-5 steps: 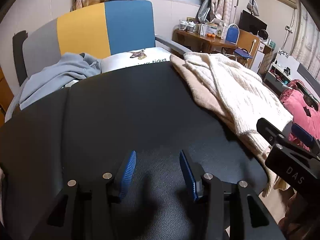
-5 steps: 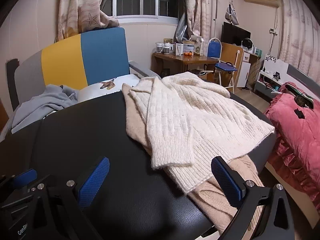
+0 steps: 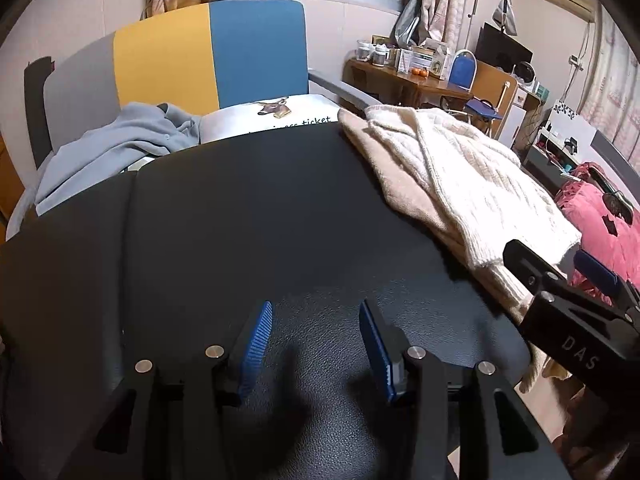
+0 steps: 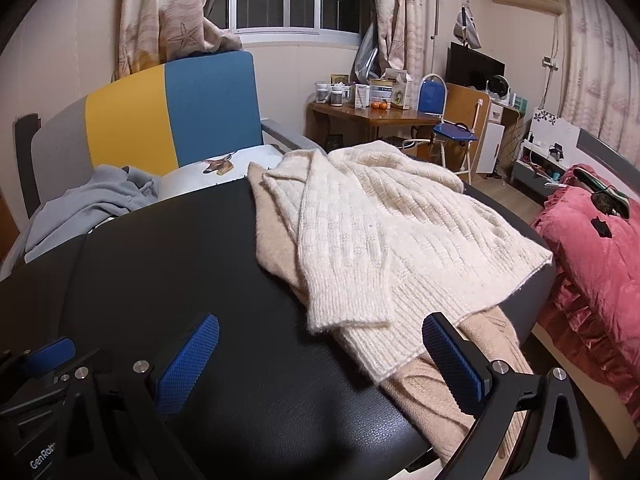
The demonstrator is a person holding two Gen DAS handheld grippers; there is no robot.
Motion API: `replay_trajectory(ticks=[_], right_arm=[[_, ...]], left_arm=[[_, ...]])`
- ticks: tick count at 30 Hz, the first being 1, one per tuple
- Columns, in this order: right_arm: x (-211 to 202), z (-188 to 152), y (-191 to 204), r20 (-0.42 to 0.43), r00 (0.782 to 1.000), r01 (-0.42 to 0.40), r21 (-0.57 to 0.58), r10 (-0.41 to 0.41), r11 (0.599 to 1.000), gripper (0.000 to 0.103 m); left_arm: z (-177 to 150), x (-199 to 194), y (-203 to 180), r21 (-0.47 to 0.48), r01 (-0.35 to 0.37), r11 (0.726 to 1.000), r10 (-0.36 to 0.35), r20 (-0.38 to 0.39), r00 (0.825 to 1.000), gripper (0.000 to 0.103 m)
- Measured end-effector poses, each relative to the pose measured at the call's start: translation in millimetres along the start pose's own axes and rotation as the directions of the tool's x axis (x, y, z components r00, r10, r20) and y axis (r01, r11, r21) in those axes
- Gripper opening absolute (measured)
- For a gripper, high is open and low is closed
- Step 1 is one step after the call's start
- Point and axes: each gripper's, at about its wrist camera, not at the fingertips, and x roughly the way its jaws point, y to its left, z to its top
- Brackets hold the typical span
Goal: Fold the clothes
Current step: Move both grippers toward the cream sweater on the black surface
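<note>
A cream knitted sweater (image 4: 392, 220) lies crumpled on the right half of a black padded table (image 4: 180, 248), on top of a beige garment (image 4: 276, 248). One cream sleeve cuff (image 4: 352, 316) points toward me. My right gripper (image 4: 320, 344) hovers open just short of that cuff, blue pads wide apart, nothing between them. In the left wrist view the same sweater (image 3: 472, 184) sits to the right, and my left gripper (image 3: 316, 340) is open over bare black table (image 3: 240, 220). The right gripper (image 3: 576, 280) shows at that view's right edge.
A grey-yellow-blue chair (image 4: 168, 112) behind the table holds a pale blue garment (image 4: 92, 200) and a white printed cushion (image 4: 216, 172). A wooden desk (image 4: 372, 116) with jars stands at the back. A pink quilted bed (image 4: 600, 248) lies to the right.
</note>
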Motion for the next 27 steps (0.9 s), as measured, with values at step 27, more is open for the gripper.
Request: replay_trajectory(ticks=[27], right_arm=[[38.0,-62.1,2.6,-0.182,0.932,-0.300,0.096,0.313,0.949,0.103]], left_arm=[[-49.5,50.4,53.6,-0.033,-0.078,0.996,0.071,-0.163,0.984,0.047]])
